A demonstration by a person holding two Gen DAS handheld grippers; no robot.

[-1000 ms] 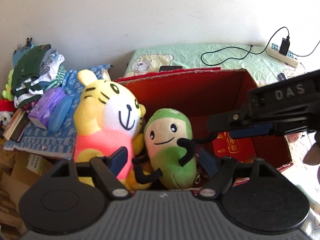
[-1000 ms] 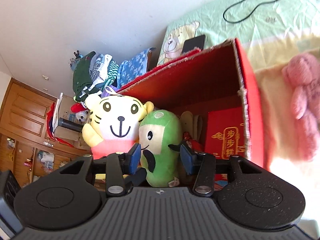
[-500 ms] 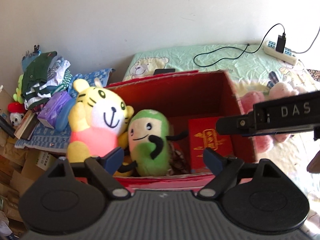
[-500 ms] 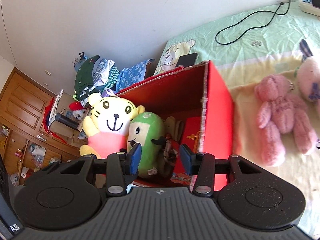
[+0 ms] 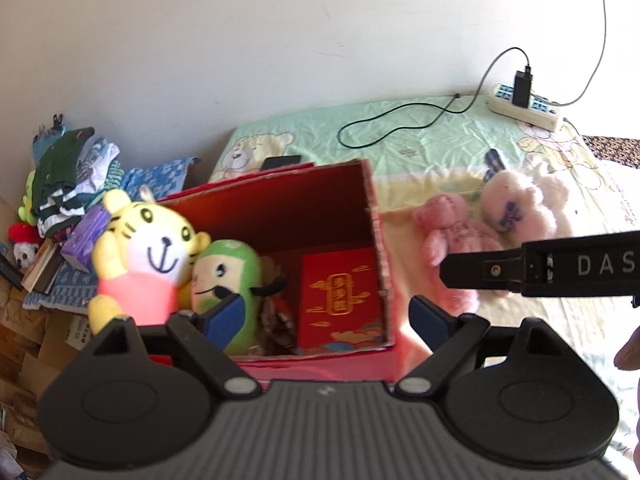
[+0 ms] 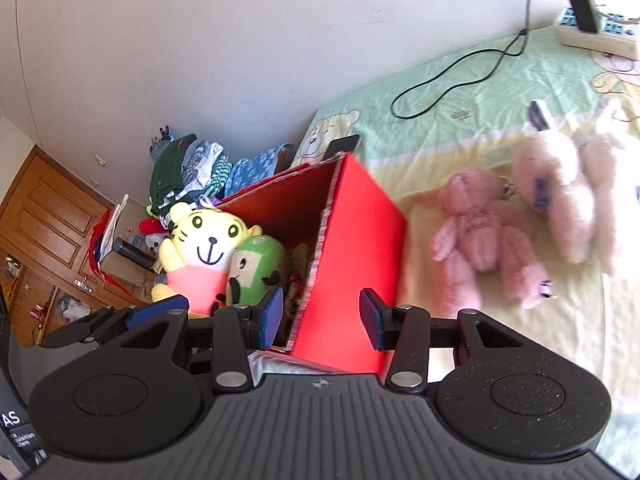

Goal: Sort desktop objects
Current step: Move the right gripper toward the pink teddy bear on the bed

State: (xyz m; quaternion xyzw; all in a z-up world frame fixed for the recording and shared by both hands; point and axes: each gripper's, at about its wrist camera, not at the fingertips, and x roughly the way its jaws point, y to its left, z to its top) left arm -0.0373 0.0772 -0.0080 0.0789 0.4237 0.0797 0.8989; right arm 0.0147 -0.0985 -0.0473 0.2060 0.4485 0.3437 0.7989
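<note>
A red cardboard box (image 5: 372,216) (image 6: 360,224) stands on the bed. In it sit a yellow tiger plush (image 5: 148,248) (image 6: 204,240), a green plush (image 5: 228,272) (image 6: 256,268) and a red envelope pack (image 5: 340,292). A pink teddy (image 5: 452,236) (image 6: 476,228) and a paler pink plush (image 5: 516,208) (image 6: 560,184) lie on the sheet to the right of the box. My left gripper (image 5: 326,318) is open and empty, above the box's near edge. My right gripper (image 6: 322,316) is open and empty, in front of the box's right wall; its body shows in the left wrist view (image 5: 540,270).
A power strip (image 5: 524,106) with a black cable (image 5: 400,124) lies at the back of the bed by the white wall. A phone (image 5: 280,162) lies behind the box. Piled clothes (image 5: 72,172), a purple tissue pack (image 5: 82,240) and cartons stand to the left. A wooden door (image 6: 44,216) is far left.
Both grippers have pulled back and up from the box and swung right. The green plush stays in the box, and the pink plushes have come into view.
</note>
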